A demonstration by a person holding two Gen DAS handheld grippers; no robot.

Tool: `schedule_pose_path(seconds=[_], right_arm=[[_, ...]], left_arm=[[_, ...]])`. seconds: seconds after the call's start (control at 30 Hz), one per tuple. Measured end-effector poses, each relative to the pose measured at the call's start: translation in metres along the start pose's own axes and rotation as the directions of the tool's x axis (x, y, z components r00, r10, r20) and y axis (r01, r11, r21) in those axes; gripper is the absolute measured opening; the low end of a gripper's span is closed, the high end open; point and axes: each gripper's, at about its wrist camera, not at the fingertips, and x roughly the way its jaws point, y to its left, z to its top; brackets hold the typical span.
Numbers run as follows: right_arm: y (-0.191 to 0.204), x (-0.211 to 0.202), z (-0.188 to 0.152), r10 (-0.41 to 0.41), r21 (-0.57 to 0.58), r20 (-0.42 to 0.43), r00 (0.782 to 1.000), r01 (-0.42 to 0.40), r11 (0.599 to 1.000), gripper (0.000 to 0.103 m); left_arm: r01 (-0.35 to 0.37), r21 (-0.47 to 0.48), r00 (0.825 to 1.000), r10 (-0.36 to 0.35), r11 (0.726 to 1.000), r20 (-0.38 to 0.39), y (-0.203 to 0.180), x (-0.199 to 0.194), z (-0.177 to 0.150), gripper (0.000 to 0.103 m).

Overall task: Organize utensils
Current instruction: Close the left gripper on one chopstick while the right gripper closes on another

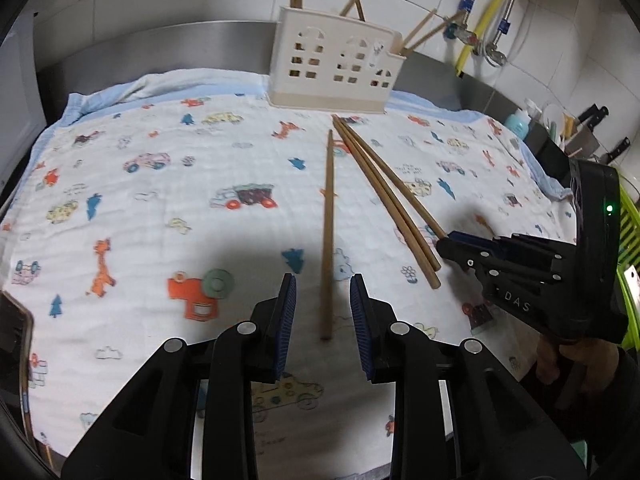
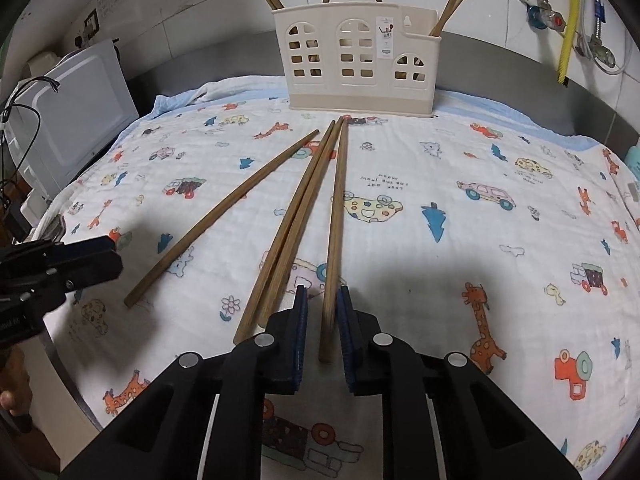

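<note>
My left gripper (image 1: 323,312) has its fingers apart, straddling the near end of a lone chopstick (image 1: 328,232) that lies on the cloth (image 1: 160,208); they do not touch it. My right gripper (image 2: 322,332) has its fingers closer together around the end of another chopstick (image 2: 336,232), but I cannot tell whether the pads actually press it. Only the right view shows that gap; in the left view the right gripper (image 1: 444,246) appears side-on at the ends of the other sticks. Just left of it lies a pair (image 2: 296,220) touching along their length. All four are plain brown wood, tips fanning toward the holder (image 2: 360,56), a cream plastic box with window cutouts, standing on the cloth's far edge with more chopsticks upright inside. The right view alone shows a white appliance (image 2: 76,112) at the left.
</note>
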Motion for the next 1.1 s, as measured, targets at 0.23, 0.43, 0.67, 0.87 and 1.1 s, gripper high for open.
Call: schedule_pose_path(seconds=[0.23,0.43,0.67,0.87,1.1], right_arm=[[-0.004,0.0,-0.001,0.0,0.008,0.002,1.0,0.0,1.0,0.007],[-0.004,-0.002,-0.002,0.002,0.015,0.008,1.0,-0.002,1.0,0.007],[-0.005,-0.001,-0.003,0.001,0.014,0.007,1.0,-0.001,1.0,0.007],[-0.004,-0.001,-0.003,-0.007,0.002,0.014,1.0,0.007,1.0,0.007],[-0.005,-0.018,0.004,-0.003,0.005,0.056,0.998,0.003,1.0,0.007]], left_arm=[[-0.013,0.014,1.0,0.014,1.0,-0.022,-0.005,0.015,-0.001,0.028],[-0.038,0.017,0.999,0.038,0.999,-0.035,-0.007,0.027,0.0,0.022],[-0.068,0.021,0.997,0.069,0.997,-0.032,-0.011,0.032,0.001,0.016],[-0.107,0.042,0.994,0.107,0.993,-0.019,-0.012,0.033,0.0,0.008],[-0.082,0.008,0.997,0.082,0.997,-0.012,-0.006,0.026,0.004,0.006]])
